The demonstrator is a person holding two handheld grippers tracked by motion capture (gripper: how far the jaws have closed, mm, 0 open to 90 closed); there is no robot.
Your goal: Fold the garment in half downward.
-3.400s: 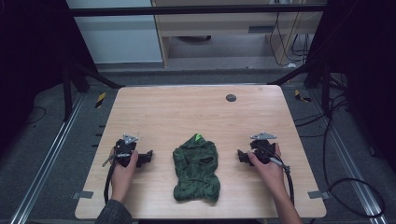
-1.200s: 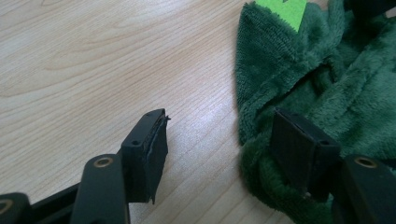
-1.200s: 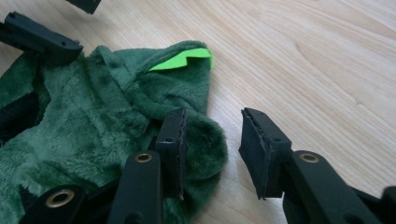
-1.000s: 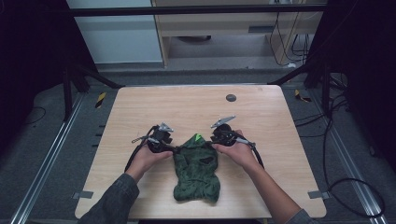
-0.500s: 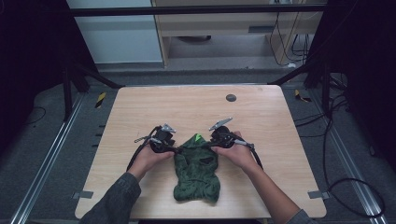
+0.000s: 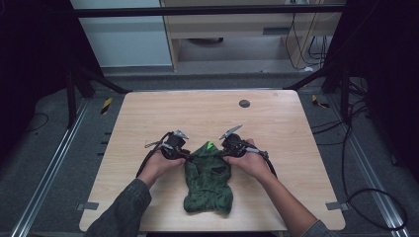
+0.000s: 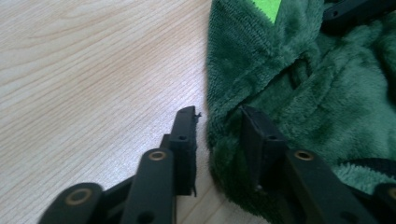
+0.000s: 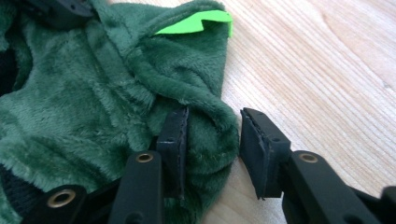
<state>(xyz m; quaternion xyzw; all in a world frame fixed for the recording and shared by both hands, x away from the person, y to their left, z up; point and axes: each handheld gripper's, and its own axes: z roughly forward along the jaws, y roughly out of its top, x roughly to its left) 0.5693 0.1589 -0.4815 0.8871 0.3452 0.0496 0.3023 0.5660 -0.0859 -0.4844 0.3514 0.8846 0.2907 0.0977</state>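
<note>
Green fleece: the garment (image 6: 207, 177) lies on the wooden counter (image 6: 148, 118) at its 6 o'clock half, collar end with a bright green tag (image 6: 210, 146) pointing to 12 o'clock.
Left gripper (image 6: 185, 154): at the garment's 10 o'clock edge; jaws apart, a fold of fleece standing between them, not yet pinched.
Right gripper (image 6: 221, 153): at the 2 o'clock edge; jaws apart, straddling a raised fold.
Step, as I judge it: grasping both upper corners.
Doing it well: close both together, bite deep past the hem, catch only the wanted layer, keep tips off the wood.
</note>
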